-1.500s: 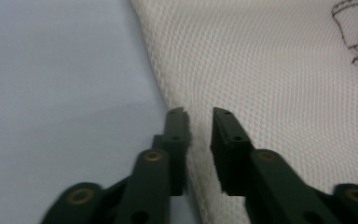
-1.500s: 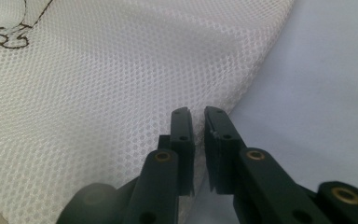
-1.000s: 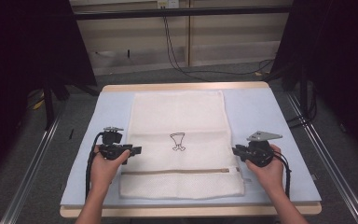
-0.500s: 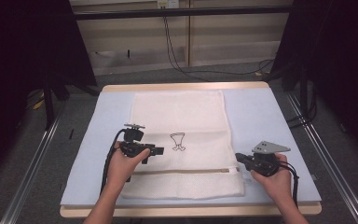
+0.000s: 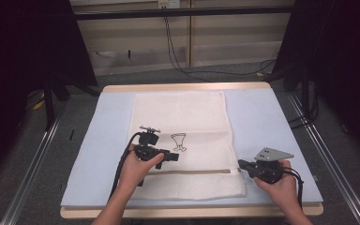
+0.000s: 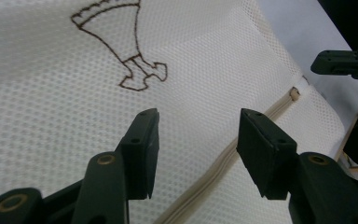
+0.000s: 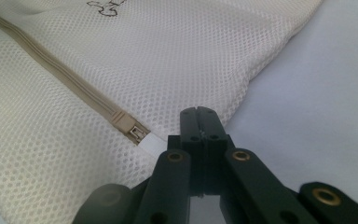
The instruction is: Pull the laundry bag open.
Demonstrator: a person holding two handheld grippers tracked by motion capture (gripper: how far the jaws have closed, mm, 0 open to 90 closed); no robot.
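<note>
A white mesh bag (image 5: 192, 117) lies flat on the table, with a brown line drawing (image 5: 179, 140) on it and a beige zipper (image 5: 192, 171) across its near part. My left gripper (image 5: 174, 157) hovers over the bag beside the drawing, jaws open and nothing between them (image 6: 198, 116); mesh and zipper (image 6: 214, 172) lie below. My right gripper (image 5: 240, 164) sits at the zipper's right end, jaws shut (image 7: 199, 112). The zipper slider (image 7: 129, 128) and its white pull tab (image 7: 151, 142) reach the jaws' left side. The tab's end is hidden, so a pinch cannot be told.
The bag rests on a pale blue mat (image 5: 262, 122) covering a wooden table (image 5: 192, 213). Bare mat lies left and right of the bag. Metal rails (image 5: 33, 154) run along both table sides, and cables (image 5: 178, 51) hang at the back.
My left hand has slid right across the bag to the drawing. My right hand has drawn toward the near edge, down to the zipper's end.
</note>
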